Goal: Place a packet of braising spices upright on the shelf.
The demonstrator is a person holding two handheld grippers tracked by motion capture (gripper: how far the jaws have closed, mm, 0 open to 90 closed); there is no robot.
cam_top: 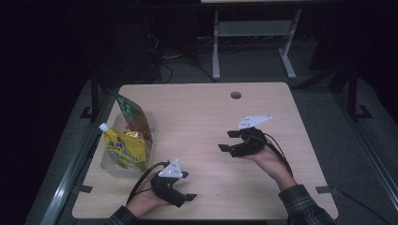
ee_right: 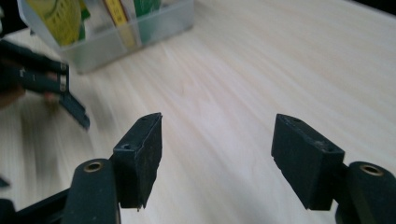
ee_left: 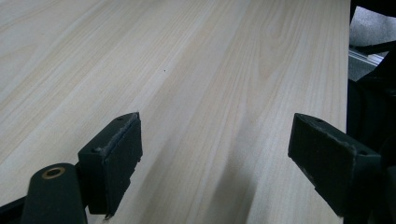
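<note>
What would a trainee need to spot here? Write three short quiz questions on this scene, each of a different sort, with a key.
1. True or false: the left gripper holds a pouch.
2. Where do the snack pouches stand?
A. loose on the table
B. in the clear plastic bin at the table's left edge
C. between the right gripper's jaws
3. Fill in: the right gripper has its jaws ____, with bare wood between them.

Key
1. False: its jaws stand apart over bare wood.
2. B
3. open
</note>
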